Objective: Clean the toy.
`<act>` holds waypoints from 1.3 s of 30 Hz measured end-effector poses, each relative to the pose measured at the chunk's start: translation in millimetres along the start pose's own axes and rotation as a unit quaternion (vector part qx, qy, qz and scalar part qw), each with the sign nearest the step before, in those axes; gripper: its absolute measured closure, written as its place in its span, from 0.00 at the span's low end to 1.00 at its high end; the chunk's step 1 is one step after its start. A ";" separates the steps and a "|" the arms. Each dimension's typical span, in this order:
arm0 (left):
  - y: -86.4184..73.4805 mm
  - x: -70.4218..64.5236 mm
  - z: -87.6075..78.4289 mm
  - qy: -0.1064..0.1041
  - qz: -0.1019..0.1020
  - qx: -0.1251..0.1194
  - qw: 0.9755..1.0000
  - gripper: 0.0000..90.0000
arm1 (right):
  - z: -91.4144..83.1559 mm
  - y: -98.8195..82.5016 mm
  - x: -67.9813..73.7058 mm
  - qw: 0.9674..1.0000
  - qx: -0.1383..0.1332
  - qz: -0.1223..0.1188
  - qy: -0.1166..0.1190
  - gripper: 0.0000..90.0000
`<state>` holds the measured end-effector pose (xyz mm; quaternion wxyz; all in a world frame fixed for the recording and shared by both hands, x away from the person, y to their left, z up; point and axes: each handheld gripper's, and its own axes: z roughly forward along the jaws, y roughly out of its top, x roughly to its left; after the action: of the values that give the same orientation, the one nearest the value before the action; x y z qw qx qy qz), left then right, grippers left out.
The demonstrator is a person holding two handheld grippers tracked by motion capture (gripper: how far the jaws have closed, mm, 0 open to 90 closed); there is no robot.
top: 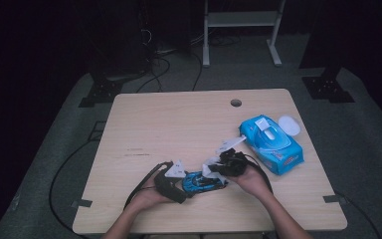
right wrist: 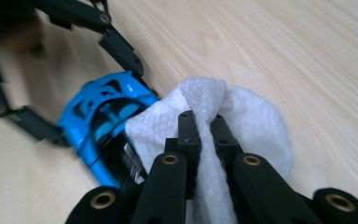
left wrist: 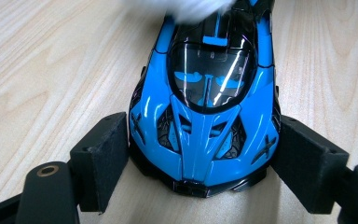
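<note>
Car point(left wrist: 204, 116), blue and black, sits near the table's point(top: 179, 119) front edge, nose toward your left gripper point(left wrist: 200, 161), whose pads clamp its front flanks. Your right gripper point(right wrist: 204, 122) is pinched tight on a white wipe point(right wrist: 247, 121) and presses it against the car's rear end. By my reading you are mid-clean: rear under the wipe, roof and nose probably yet to do. The wipes pack point(top: 271, 144) lies well apart to the right, lid flipped open; its print is too small to read. I see no lettering on the car, just X-shaped marks by the headlights.
</note>
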<state>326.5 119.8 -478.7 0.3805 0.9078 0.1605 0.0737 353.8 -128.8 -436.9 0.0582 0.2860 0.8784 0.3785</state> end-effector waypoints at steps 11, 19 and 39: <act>1.2 9.6 -0.6 -0.027 -0.041 -0.002 0.999 0.13 | -23.5 -39.3 6.4 0.999 -0.018 0.018 0.027 0.95; -0.6 19.4 -7.0 -0.078 -0.091 -0.025 0.992 0.17 | -17.2 -43.0 8.8 0.999 -0.021 0.014 0.025 0.95; -4.0 27.6 -8.6 -0.097 -0.140 -0.025 0.985 0.26 | -40.6 -53.4 -16.8 0.998 -0.028 0.050 -0.004 0.93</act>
<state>349.3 137.7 -475.2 0.4230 0.8696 0.2462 -0.0646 330.3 -192.9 -447.5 0.0511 0.3294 0.8518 0.4041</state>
